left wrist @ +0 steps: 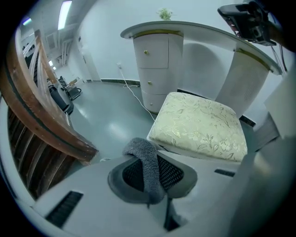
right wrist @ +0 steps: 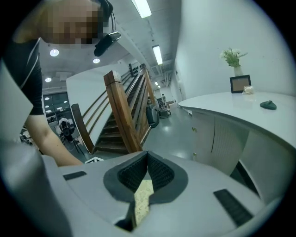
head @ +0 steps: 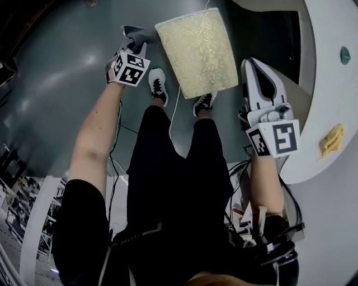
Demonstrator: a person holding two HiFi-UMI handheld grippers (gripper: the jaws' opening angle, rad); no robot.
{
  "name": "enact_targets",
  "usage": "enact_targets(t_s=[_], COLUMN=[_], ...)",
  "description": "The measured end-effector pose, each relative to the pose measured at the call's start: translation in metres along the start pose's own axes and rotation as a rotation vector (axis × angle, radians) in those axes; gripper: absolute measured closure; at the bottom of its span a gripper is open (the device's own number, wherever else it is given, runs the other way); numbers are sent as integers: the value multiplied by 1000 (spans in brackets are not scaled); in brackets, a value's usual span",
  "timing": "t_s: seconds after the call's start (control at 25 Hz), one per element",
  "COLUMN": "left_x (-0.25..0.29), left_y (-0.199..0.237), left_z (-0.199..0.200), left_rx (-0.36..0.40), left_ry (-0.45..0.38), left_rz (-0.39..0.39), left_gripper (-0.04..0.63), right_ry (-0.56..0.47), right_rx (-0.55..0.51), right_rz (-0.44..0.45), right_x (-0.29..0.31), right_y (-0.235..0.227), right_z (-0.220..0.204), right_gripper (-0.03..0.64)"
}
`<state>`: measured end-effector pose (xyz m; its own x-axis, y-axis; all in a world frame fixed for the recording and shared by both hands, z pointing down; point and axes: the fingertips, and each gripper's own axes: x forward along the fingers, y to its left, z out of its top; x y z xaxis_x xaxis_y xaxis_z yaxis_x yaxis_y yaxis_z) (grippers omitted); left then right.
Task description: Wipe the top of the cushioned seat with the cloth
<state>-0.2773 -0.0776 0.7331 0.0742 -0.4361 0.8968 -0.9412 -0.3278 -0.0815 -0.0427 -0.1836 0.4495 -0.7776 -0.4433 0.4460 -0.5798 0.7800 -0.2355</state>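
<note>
Cushioned seat [head: 197, 53] on grey floor [head: 67, 72] beside white counter [head: 327, 95].

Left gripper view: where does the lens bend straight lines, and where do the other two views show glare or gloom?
Left gripper view: the stair rail bows in a curve and the corners go black, while the cloth and seat are sharp. Right gripper view: ceiling lights burn out white. Head view: dim overall, with a soft sheen on the floor.
</note>
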Motion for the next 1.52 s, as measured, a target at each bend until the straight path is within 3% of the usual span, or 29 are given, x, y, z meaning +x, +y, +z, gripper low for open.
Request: enact_targets(t_s=[0.32, 0.48, 0.64, 0.8, 1.0, 1.52], left_x=[31, 47, 57, 61, 62, 91], left_y=[-16, -18, -24, -29, -44, -94], left_z=[20, 31, 42, 55, 75, 143], left_rx=[26, 69, 161, 195, 174, 191], left_ry=[-21, -14, 31, 60, 75, 38], left_rz=[-42, -47, -58, -112, -176, -221], left_gripper=[557, 557, 557, 557, 557, 557], right_ry=[81, 98, 124, 118, 109, 61], right_rx=[48, 74, 70, 91, 97, 107], right_rz=[-76, -92, -127, -103, -94, -92], right_x=[35, 38, 34, 32, 25, -1], right_y=[-32, -39, -48, -51, -58, -79], right_z=[-62, -82, -98, -103, -104, -96], right_gripper=[611, 611, 611, 611, 611, 611])
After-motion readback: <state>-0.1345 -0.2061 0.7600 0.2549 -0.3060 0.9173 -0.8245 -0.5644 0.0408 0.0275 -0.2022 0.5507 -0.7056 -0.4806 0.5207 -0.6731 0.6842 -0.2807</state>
